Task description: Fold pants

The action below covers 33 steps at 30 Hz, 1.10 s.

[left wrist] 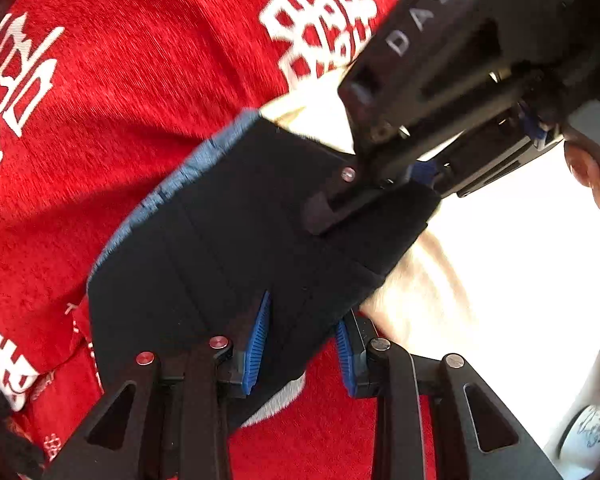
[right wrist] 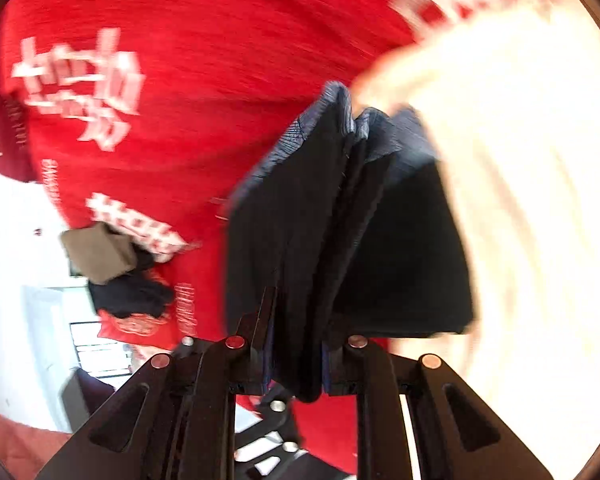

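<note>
The folded dark navy pants (left wrist: pixel 236 248) hang in the air above the red bedspread (left wrist: pixel 140 100). They have a lighter blue ribbed waistband (left wrist: pixel 172 196) along the upper left edge. My left gripper (left wrist: pixel 300 348) is shut on their lower edge, with blue pads (left wrist: pixel 256 344) pressed against the cloth. My right gripper (left wrist: pixel 340 208) comes in from the upper right and is shut on the pants' far side. In the right wrist view the pants (right wrist: pixel 340 240) hang bunched between the right gripper's (right wrist: pixel 296 360) fingers, waistband (right wrist: pixel 340 116) at the top.
The red bedspread (right wrist: pixel 220 60) has white characters (right wrist: pixel 88 84). A cream-white cloth (right wrist: pixel 520 200) lies to the right and shows in the left wrist view (left wrist: pixel 420 292). A brown and black pile of clothes (right wrist: pixel 116 268) sits at the bed's edge. A person (left wrist: pixel 592 168) is at the right.
</note>
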Motion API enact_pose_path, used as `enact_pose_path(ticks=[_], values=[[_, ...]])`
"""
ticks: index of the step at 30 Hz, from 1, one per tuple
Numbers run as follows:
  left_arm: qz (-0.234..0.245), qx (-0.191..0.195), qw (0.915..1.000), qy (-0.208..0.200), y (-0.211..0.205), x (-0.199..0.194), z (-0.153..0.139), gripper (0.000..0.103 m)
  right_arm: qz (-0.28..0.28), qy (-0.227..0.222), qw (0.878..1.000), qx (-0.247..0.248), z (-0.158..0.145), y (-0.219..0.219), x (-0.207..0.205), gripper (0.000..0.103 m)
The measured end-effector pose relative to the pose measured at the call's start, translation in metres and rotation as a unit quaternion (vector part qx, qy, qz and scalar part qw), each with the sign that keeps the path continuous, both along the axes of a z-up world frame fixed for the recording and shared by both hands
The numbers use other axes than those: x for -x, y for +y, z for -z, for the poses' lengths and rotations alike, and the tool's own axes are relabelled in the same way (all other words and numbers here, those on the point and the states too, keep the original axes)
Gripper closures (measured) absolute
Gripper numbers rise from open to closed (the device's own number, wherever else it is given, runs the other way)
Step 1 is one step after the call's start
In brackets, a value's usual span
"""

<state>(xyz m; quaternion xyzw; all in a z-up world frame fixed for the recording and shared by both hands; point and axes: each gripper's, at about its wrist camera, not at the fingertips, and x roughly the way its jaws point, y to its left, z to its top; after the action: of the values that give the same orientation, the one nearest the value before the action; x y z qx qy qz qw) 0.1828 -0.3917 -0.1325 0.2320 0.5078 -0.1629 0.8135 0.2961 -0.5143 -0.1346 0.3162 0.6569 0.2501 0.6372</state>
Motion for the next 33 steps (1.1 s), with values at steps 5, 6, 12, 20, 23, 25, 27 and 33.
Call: enact_pose_path(ticks=[5, 6, 12, 20, 23, 25, 27, 33], values=[[-0.03, 0.028, 0.9988, 0.027, 0.023, 0.007, -0.016, 0.043, -0.003, 0.008, 1.0, 0.013, 0.028, 0.001, 0.009, 0.084], [-0.036, 0.027, 0.9987, 0.025, 0.029, 0.009, -0.022, 0.043, 0.0, 0.009, 1.0, 0.012, 0.026, 0.001, 0.011, 0.084], [-0.135, 0.033, 0.9903, 0.007, 0.084, 0.006, -0.046, 0.008, -0.064, -0.063, 0.993, 0.07, -0.019, 0.022, -0.004, 0.084], [-0.268, 0.054, 0.9608, 0.042, 0.157, -0.022, -0.015, 0.008, -0.089, -0.055, 0.97, 0.219, -0.015, 0.043, 0.004, 0.061], [-0.294, 0.081, 0.9496, 0.071, 0.172, -0.025, 0.007, 0.008, -0.063, -0.075, 0.967, 0.233, -0.041, 0.043, 0.009, 0.061], [-0.311, 0.101, 0.9414, 0.083, 0.18, -0.021, 0.013, 0.008, -0.052, -0.092, 0.975, 0.197, -0.056, 0.049, 0.013, 0.061], [-0.318, 0.106, 0.9382, 0.085, 0.179, -0.018, 0.011, 0.008, -0.069, -0.096, 0.977, 0.18, -0.059, 0.068, 0.014, 0.061], [-0.323, 0.101, 0.9364, 0.09, 0.174, 0.0, -0.016, 0.008, -0.107, -0.044, 0.968, 0.222, -0.012, 0.098, 0.017, 0.061]])
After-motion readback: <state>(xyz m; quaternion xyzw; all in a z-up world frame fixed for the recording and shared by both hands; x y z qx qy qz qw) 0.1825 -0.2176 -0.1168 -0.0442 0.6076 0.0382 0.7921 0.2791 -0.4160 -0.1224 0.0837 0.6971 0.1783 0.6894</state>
